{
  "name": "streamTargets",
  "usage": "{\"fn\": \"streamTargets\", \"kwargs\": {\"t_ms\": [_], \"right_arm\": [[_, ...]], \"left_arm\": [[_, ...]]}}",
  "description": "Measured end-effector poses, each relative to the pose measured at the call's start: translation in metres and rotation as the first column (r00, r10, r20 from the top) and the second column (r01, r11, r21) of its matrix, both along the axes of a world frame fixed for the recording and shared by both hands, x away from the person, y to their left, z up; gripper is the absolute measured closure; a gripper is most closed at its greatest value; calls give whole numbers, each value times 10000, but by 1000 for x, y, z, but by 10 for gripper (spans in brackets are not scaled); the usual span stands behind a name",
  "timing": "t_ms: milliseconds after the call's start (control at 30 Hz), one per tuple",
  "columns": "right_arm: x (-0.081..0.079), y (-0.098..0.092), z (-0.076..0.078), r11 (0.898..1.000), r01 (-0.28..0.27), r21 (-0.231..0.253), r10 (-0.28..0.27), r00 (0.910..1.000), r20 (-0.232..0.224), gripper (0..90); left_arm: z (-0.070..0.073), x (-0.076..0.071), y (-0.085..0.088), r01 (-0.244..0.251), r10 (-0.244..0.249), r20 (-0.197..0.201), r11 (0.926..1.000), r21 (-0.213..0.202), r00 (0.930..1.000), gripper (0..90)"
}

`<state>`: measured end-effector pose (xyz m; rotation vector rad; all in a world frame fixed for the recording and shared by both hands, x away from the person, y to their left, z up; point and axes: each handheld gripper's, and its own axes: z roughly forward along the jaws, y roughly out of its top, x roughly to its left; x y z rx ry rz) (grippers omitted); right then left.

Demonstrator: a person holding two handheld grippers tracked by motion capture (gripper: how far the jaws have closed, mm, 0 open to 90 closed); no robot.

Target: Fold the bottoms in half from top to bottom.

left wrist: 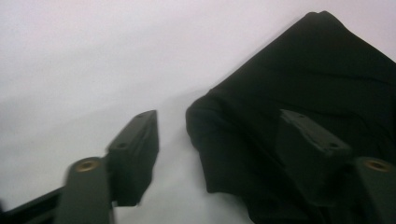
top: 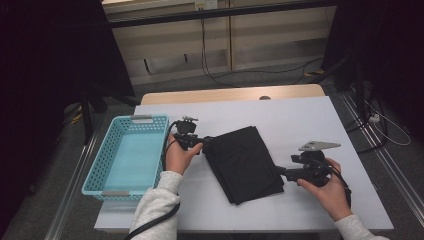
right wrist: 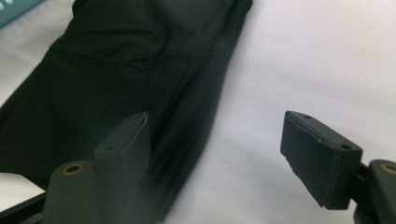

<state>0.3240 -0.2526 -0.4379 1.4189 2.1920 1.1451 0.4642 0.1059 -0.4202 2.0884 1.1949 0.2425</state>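
Black folded cloth (top: 245, 164) lies between both gaping grippers' jaws.

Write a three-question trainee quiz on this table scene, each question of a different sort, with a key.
1. True or false: the folded black cloth lies inside the light-blue perforated plastic basket.
2. Which gripper is nearer the basket: A left gripper, B right gripper?
3. Fill in: in each gripper view the jaws stand ____, one over the cloth's edge, the other over the white table.

Key: 1 false, the cloth lies on the table beside the basket; 2 A; 3 open.
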Motion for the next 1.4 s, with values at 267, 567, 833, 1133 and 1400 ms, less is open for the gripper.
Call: {"fn": "streamTargets", "kwargs": {"t_ms": [267,567,833,1133,1400], "right_arm": [[8,28,-12,9975,-70,-697,55,9997,-227,250],[-10,33,-29,9984,413,-382,-401,9987,301,450],[-14,43,-29,9976,534,-444,-521,9982,300,583],[-13,49,-27,9998,118,-139,-116,9999,100,794],[-14,48,-20,9999,7,-166,-5,9999,164,805]], "left_arm": [[-4,-9,1,140,-139,-57,9999,52,9999,232],[-7,-14,6,153,-152,-57,9999,28,9999,207],[-1,-12,6,157,-157,-9,9999,-35,9999,174],[-4,-4,-5,78,-83,-287,9998,-173,9996,133],[-11,2,-9,44,-44,-235,10000,-16,9997,94]]}}
